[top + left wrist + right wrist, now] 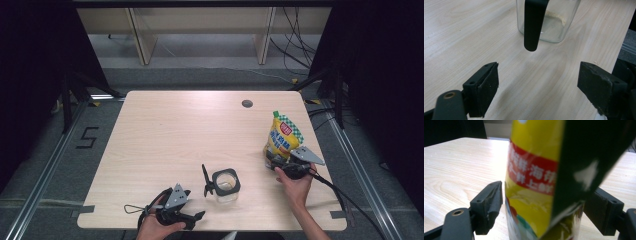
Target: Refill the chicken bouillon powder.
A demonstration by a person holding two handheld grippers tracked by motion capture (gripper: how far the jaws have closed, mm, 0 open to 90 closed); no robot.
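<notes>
Pouch (284,138) upright at the right side of the wooden table (175,130), yellow with a green-checked top and a red label, and the right gripper (278,161) is right at its base, a hand (296,184) wrapped around the tool from behind. In the right gripper view the pouch (534,180) stands between the two black jaws, very close to the camera and blurred; the left jaw sits just beside its edge, the right jaw is partly hidden behind the bag, so whether the pads actually press on it I cannot tell. Over to the near middle of the table: a square glass jar (226,186) with a dark rim, standing open, its black flip lid (207,181) tipped up at the left of it. A little pale residue lies on the jar's bottom, seen through the glass (554,22) in the left gripper view, with the black lid (533,23) hanging down in front. The left gripper (197,218) is low at the near edge, held in the other hand (157,227), jaws spread wide apart over bare wood, nothing between them, near the jar but not touching it. Jar and pouch stand well apart.
</notes>
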